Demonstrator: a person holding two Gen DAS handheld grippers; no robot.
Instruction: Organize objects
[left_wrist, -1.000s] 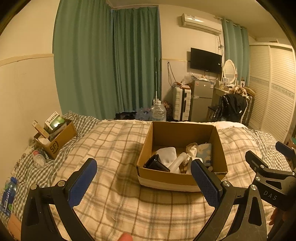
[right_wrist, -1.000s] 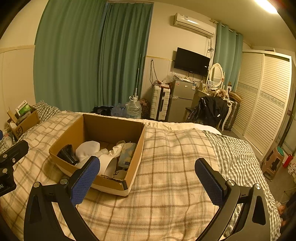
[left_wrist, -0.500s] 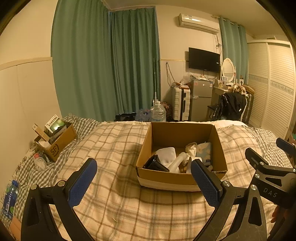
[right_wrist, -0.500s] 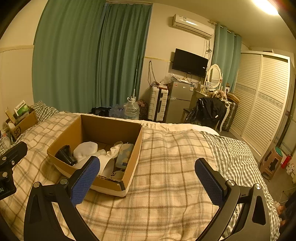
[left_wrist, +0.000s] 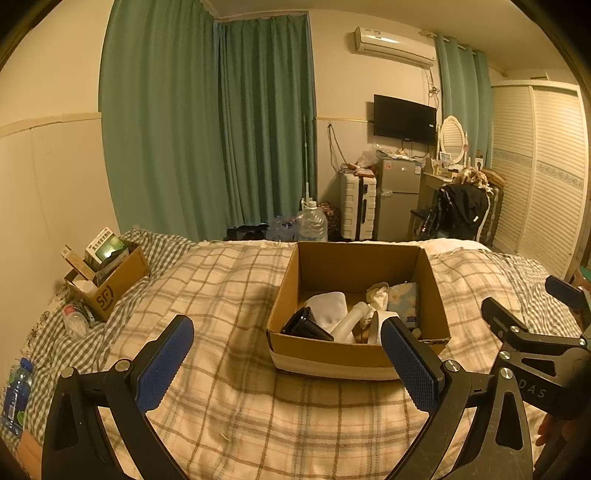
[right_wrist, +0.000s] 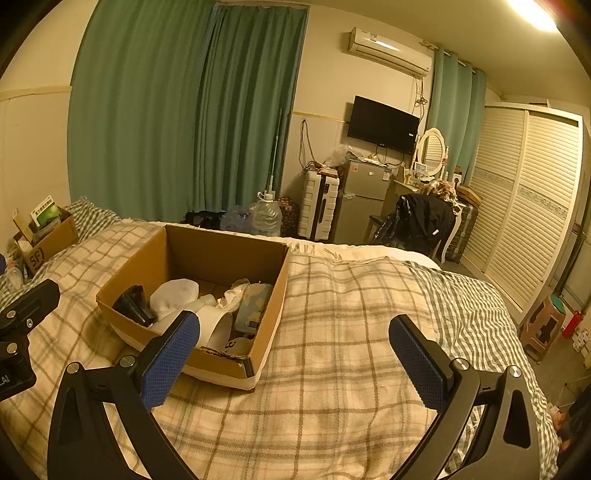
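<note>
Home bedroom: plaid-covered bed (right_wrist: 351, 332), louvered wardrobe (right_wrist: 524, 206), wall television (right_wrist: 382, 123).

The cardboard box's (left_wrist: 354, 354) near wall hid the lower parts of its contents, and the small bottle (left_wrist: 14, 391) at the bed's left edge was cut off.

Beige plaid blanket (left_wrist: 229, 295), green curtains (left_wrist: 207, 122)

Green curtains (left_wrist: 207, 122), wall television (left_wrist: 404, 119), small fridge (left_wrist: 397, 197), white suitcase (left_wrist: 357, 206), louvred wardrobe (right_wrist: 524, 199).
</note>
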